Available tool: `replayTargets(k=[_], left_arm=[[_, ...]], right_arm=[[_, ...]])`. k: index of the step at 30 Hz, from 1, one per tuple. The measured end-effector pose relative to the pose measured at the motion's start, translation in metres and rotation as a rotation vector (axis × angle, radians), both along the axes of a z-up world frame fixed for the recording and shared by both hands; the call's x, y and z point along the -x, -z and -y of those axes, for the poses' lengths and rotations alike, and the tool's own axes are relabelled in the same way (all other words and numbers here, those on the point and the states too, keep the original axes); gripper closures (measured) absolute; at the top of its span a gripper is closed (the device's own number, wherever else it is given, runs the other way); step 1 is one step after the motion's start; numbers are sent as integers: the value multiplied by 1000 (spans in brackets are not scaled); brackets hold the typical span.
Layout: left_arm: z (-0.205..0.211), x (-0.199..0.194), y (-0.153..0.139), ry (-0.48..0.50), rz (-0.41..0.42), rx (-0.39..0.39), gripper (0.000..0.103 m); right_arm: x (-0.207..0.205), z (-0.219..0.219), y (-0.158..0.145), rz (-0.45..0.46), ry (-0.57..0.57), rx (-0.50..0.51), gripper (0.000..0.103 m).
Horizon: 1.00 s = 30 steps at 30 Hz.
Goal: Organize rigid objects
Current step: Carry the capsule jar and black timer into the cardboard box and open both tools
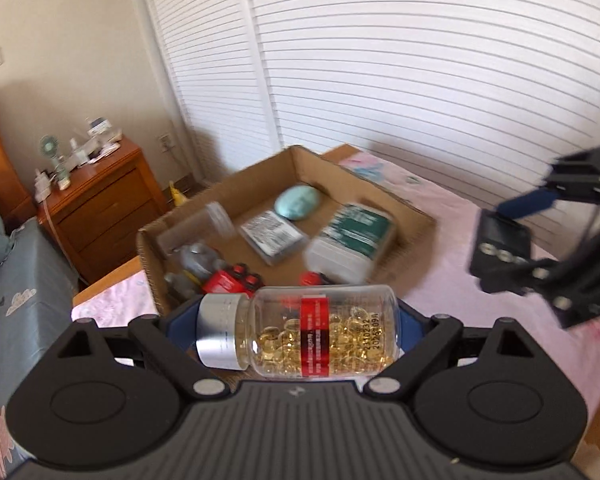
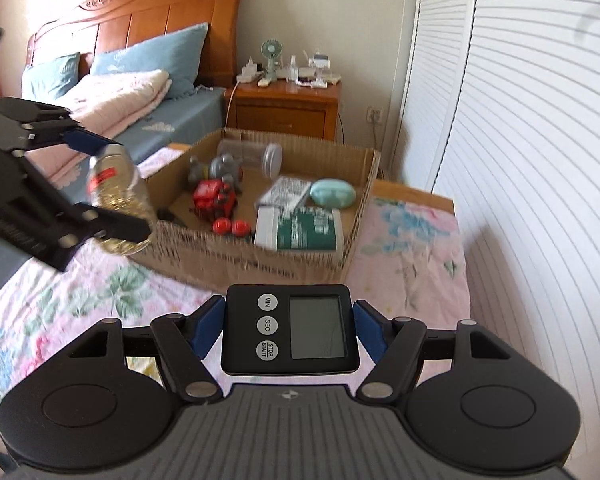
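Left tongs (image 1: 298,332) clamped on our capsule bottle (image 1: 300,332), held sideways in the air just short of the cardboard box (image 1: 414,210) | right tongs (image 2: 290,330) clamped on our black timer (image 2: 290,330), buttons up, above the floral cloth (image 2: 60,300) | box on the worktop holds a green-labelled jar (image 2: 300,228), a red toy (image 2: 214,196), a teal case (image 2: 332,192).

wrist views, facing shared cardboard box (image 1: 284,216), near

Right tongs (image 2: 290,330) clamp a black timer (image 2: 290,330) before the cardboard box (image 2: 236,254) on floral cloth (image 2: 80,300).
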<state>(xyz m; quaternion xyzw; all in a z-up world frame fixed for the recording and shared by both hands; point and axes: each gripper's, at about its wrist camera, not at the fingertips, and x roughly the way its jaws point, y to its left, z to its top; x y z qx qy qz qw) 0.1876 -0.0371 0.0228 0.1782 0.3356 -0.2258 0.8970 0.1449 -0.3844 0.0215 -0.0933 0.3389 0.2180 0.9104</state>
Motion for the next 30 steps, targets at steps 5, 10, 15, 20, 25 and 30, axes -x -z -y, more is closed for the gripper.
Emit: replayTargets(k=[5,10,15,20,25,30], left_arm=[[-6,-28,11,-61,-14,-4,10],[-16,-42,23,-134,-27,1,8],[-28,-36,18,-170,-44,70,6],[-25,-14,12,-169,-43,85,4],[-20,11,10,-169,-35,132,4],[-18,29,8,-190,-19,175,4]], right_arm=[[-13,-5,-10,20,-4,-12,29],[-29,-14,-18,31,-13,-5,29],[-48,-23,-22,26,-11,7,29],[-76,-31,-27,19,4,10,29],[-107,-43,-28,-7,25,7,29],[-136,-57,-20,-32,51,13,29]])
